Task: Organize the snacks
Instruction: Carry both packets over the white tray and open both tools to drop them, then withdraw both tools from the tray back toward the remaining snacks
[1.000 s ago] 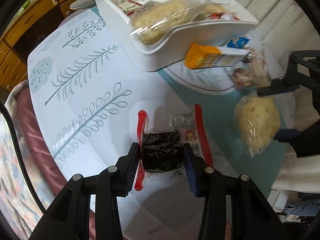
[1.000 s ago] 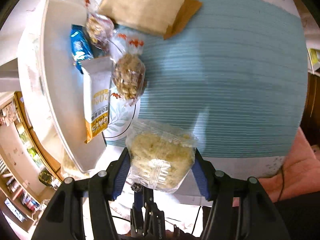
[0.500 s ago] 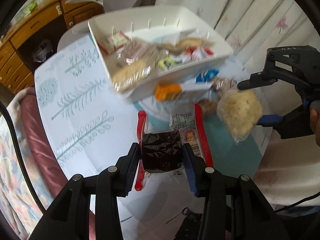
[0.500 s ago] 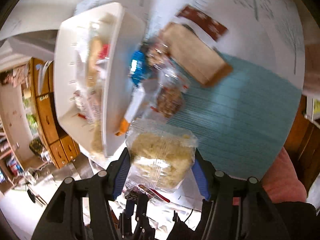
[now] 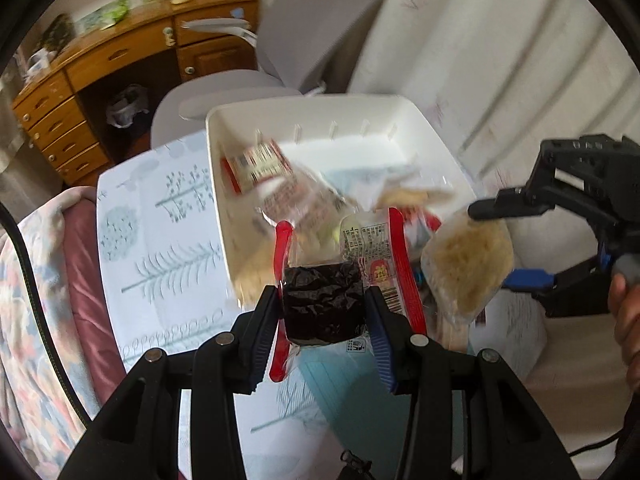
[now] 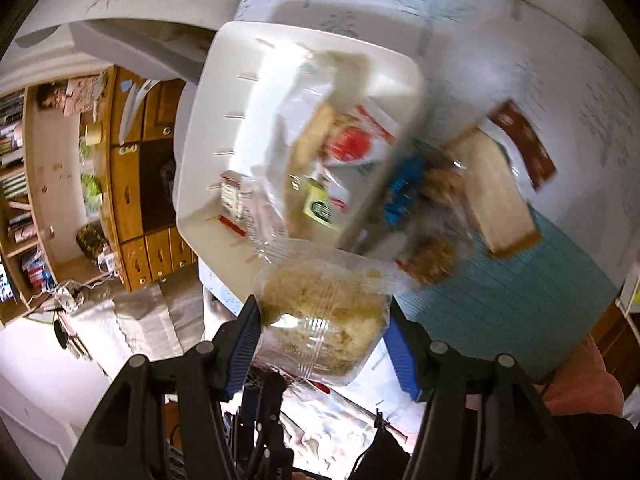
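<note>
My left gripper (image 5: 325, 309) is shut on a dark snack in a clear packet with red edges (image 5: 322, 304), held in the air in front of the white bin (image 5: 316, 114). My right gripper (image 6: 326, 334) is shut on a clear bag of pale crumbly snack (image 6: 320, 316); in the left wrist view that bag (image 5: 468, 266) hangs at the right, near the bin's right wall. The white bin (image 6: 216, 100) holds several wrapped snacks. On the table beside the bin lie a brown flat packet (image 6: 496, 196), a blue wrapper (image 6: 402, 192) and a bag of brown bits (image 6: 430, 258).
The table carries a white cloth with tree prints (image 5: 160, 240) and a teal mat (image 6: 520, 304). A grey chair (image 5: 224, 88) and a wooden desk with drawers (image 5: 92, 76) stand behind the table. A curtain (image 5: 480, 60) hangs at the right. A person's hand (image 5: 624, 320) grips the right tool.
Both grippers rose from the table with their snacks and now hover near the white bin. The right one rolled, so the bin has swung into the middle of its view.
</note>
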### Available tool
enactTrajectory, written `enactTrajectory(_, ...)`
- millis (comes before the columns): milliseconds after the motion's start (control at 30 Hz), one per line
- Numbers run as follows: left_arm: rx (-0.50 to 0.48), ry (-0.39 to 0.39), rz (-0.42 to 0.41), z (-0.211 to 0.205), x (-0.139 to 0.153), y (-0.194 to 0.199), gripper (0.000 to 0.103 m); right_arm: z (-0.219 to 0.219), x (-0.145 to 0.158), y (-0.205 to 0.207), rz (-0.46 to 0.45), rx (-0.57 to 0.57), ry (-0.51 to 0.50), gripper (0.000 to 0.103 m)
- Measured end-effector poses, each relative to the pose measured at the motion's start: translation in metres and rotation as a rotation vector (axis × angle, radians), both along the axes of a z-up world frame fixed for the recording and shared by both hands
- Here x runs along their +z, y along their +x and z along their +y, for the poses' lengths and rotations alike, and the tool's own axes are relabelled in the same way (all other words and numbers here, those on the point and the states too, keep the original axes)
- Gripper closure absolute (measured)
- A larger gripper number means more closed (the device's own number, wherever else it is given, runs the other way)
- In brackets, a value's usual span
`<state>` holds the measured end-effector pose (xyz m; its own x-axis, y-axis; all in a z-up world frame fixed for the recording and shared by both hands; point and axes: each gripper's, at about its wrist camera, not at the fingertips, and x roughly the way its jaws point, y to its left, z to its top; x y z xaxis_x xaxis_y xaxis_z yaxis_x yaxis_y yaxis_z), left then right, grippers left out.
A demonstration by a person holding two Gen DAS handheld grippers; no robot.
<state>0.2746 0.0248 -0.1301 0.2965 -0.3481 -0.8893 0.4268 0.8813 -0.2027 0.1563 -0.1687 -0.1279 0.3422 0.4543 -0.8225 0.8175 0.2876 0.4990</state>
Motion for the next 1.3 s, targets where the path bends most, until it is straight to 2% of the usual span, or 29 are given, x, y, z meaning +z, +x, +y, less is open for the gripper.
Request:
enactTrajectory(267, 0.134, 0.016, -0.012, -0.011, -0.009, 0.046, 0.061, -0.015, -0.001, 0.064, -0.079, 0.156, -0.099, 0.044)
enactTrajectory(433, 0.186, 0.039, -0.007, -0.014, -0.021, 0.064, 0.060, -0.028, -0.015, 0.087, -0.149, 0.174, -0.158, 0.043)
enactTrajectory(600, 0.190, 0.034, 0.011, -0.017, -0.033, 0.070, 0.060, -0.042, -0.031, 0.098, -0.180, 0.167, -0.175, 0.043)
enactTrajectory(667, 0.195, 0.038, 0.014, -0.017, -0.036, 0.071, 0.058, -0.045, -0.035, 0.100, -0.181, 0.173, -0.169, 0.043)
enactTrajectory(800, 0.211, 0.041, 0.011, -0.016, -0.036, 0.070, 0.048, -0.051, -0.035, 0.099, -0.205, 0.165, -0.180, 0.023)
enactTrajectory(833, 0.211, 0.042, 0.011, -0.016, -0.035, 0.070, 0.046, -0.052, -0.033, 0.098, -0.214, 0.165, -0.189, 0.021)
enactTrajectory(933, 0.214, 0.064, 0.015, -0.017, -0.033, 0.068, 0.036, -0.056, -0.028, 0.093, -0.220, 0.155, -0.202, 0.020)
enactTrajectory(1133, 0.231, 0.078, 0.006, -0.011, -0.016, 0.047, 0.030, -0.063, -0.020, 0.076, -0.215, 0.138, -0.206, 0.018)
enactTrajectory(1300, 0.252, 0.080, -0.020, -0.002, 0.001, 0.020, 0.030, -0.066, -0.008, 0.054, -0.233, 0.145, -0.226, 0.017)
